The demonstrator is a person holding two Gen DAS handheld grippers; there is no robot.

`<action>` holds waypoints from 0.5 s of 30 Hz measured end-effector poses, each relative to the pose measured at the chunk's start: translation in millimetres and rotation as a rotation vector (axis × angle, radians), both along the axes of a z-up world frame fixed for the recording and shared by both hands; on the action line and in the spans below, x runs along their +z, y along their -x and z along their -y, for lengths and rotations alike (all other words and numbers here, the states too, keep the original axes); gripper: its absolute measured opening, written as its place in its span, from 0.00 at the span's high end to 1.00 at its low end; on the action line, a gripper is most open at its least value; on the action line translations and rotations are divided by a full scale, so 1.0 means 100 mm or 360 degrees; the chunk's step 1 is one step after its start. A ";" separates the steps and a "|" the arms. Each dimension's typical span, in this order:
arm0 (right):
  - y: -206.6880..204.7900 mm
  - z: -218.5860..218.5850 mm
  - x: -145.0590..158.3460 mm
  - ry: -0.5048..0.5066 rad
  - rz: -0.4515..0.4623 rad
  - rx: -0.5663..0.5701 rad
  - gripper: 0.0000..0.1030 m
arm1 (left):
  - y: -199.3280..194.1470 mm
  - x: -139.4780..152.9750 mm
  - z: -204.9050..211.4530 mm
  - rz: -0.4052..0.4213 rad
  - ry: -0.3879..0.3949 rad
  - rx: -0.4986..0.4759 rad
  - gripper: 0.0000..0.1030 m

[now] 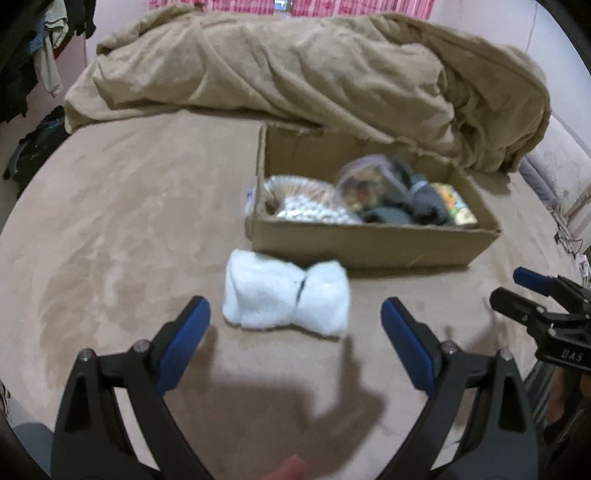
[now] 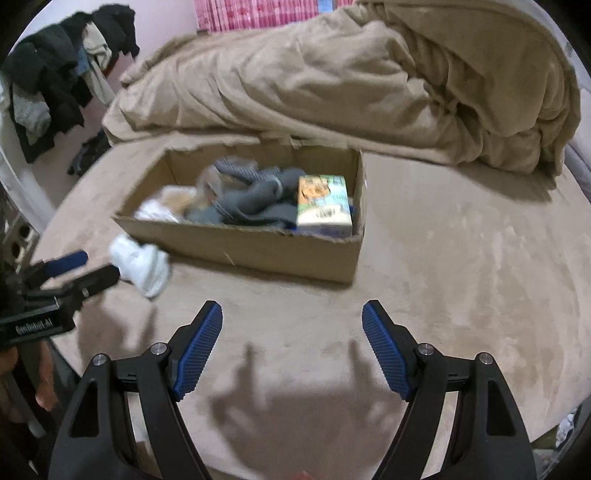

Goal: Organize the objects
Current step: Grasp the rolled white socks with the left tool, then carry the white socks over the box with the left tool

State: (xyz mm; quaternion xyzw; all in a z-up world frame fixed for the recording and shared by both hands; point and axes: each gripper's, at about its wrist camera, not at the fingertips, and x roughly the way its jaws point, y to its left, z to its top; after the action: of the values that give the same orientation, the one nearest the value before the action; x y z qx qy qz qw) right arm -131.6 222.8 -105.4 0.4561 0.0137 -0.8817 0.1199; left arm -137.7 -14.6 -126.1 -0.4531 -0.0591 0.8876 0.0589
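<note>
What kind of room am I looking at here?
Most likely a bedroom: a rumpled tan fleece blanket is heaped on a wide beige bed surface, dark clothes hang in a pile at one side, and pink patterned curtains sit behind.

Motion blur softens the white towel bundle (image 1: 286, 301) and the cardboard box's (image 1: 369, 245) contents; the print on the carton (image 2: 323, 203) inside cannot be read. The near box wall hides the items' lower parts. Frame edges crop the hanging clothes (image 2: 55, 85) far left.
</note>
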 end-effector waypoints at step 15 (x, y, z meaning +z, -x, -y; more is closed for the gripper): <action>0.16 0.01 -0.22 0.0048 0.0058 -0.0017 0.21 | 0.26 -0.39 -0.12 0.0032 0.0173 -0.0120 0.28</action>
State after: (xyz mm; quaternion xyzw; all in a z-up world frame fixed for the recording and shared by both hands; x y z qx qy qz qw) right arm -147.4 221.5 -127.1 0.4702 -0.0043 -0.8740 0.1224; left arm -163.2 -2.7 -164.7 -0.4663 0.0057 0.8821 0.0671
